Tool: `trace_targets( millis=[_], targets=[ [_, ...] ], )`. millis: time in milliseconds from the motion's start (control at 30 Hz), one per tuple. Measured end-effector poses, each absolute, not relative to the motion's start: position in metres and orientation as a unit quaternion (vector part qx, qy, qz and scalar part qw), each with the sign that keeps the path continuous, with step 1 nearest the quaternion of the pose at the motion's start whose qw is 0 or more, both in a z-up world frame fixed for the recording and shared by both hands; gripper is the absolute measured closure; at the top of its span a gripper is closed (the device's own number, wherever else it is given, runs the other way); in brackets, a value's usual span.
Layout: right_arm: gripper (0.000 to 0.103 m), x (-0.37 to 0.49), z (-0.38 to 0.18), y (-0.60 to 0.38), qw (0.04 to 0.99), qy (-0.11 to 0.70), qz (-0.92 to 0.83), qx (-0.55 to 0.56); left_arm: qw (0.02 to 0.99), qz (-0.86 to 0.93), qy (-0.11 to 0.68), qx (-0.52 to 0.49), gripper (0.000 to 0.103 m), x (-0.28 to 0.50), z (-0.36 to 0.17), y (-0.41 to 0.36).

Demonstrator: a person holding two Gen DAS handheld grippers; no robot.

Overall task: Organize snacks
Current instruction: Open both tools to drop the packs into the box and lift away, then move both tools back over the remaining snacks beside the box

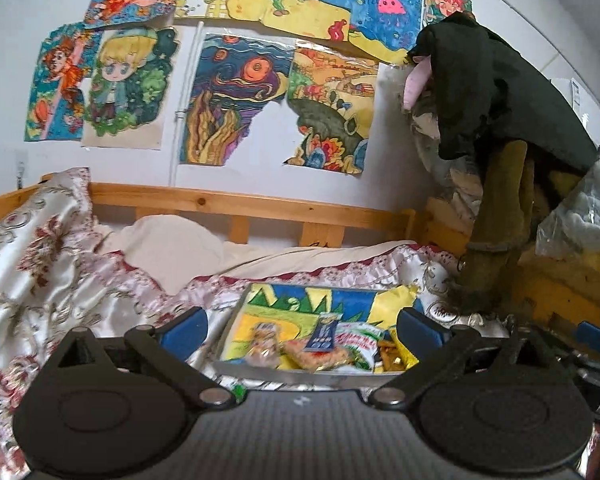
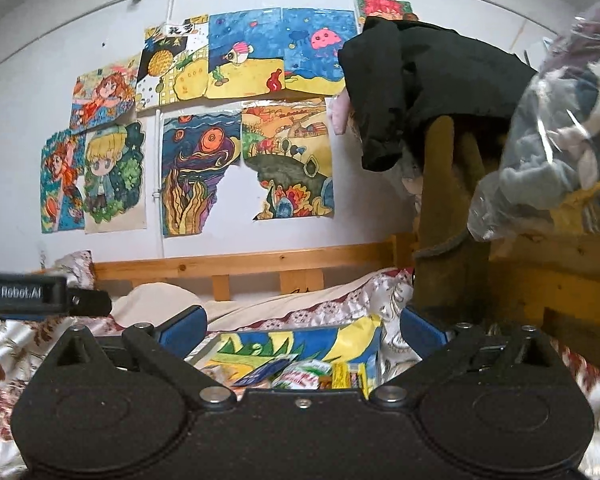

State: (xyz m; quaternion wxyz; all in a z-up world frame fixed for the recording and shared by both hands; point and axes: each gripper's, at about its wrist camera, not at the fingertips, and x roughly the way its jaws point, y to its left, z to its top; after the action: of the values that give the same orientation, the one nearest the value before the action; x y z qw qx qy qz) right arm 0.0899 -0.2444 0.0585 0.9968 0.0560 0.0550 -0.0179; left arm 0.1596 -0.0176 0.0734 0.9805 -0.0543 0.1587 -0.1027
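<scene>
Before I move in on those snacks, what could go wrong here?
The snack packets are heaped together on the painted board, so a closing left tool or right tool may pinch two at once. The board rests on a soft floral quilt and could tip when pressed.
</scene>
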Motion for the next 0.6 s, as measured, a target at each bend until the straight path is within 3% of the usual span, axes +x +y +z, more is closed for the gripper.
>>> trace_targets(
  millis=[333,600],
  targets=[
    [0.001,0.052,0.042,-0.222,0.994,0.101,-0.004,0.037,0.980,-0.068,0.183,-0.039,0.000,0.105,0.043,0.010],
    [0.001,0.046,0.027,-0.204,0.988,0.155,0.002,0.012,0.956,-0.007,0.292,-0.032,0.000,0.097,0.019,0.022]
  ],
)
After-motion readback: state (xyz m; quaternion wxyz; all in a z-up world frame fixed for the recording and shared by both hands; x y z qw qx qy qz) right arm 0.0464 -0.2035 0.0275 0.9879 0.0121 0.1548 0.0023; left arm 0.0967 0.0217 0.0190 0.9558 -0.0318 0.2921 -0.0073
